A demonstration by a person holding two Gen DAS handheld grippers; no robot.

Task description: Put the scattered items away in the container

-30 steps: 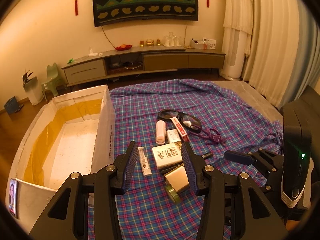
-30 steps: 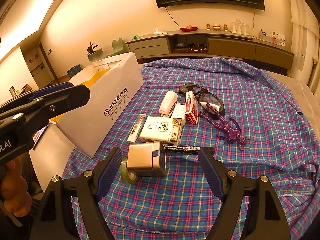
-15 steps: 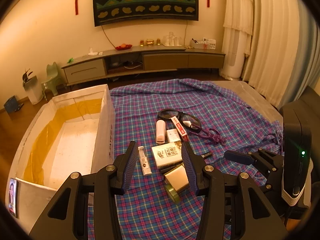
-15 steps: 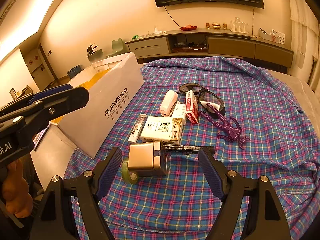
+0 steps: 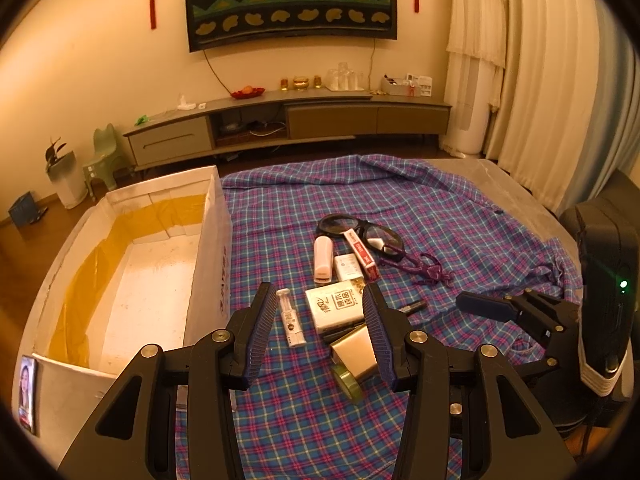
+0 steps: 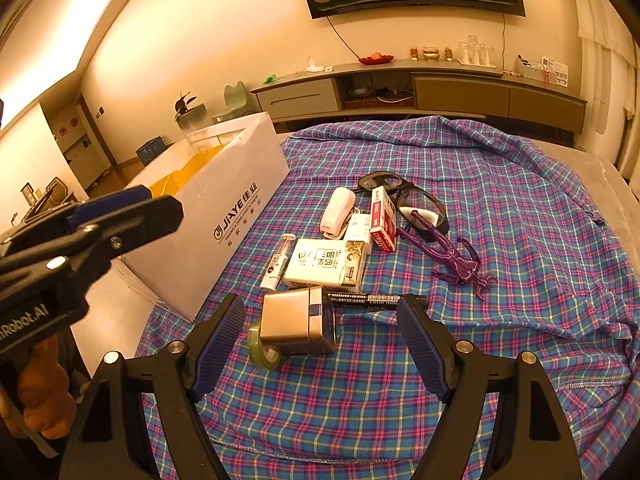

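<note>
Nothing moved; gold box (image 6: 294,318) lies between spread right gripper (image 6: 320,340) jaws, untouched.

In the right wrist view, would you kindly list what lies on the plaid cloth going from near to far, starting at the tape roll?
Tape roll → metal box → black marker → tissue pack → white stapler → goggles.

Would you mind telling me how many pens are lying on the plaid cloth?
1: a black pen lies beside the gold tin, nearest the right hand-held gripper. Others may be hidden under the boxes.
</note>
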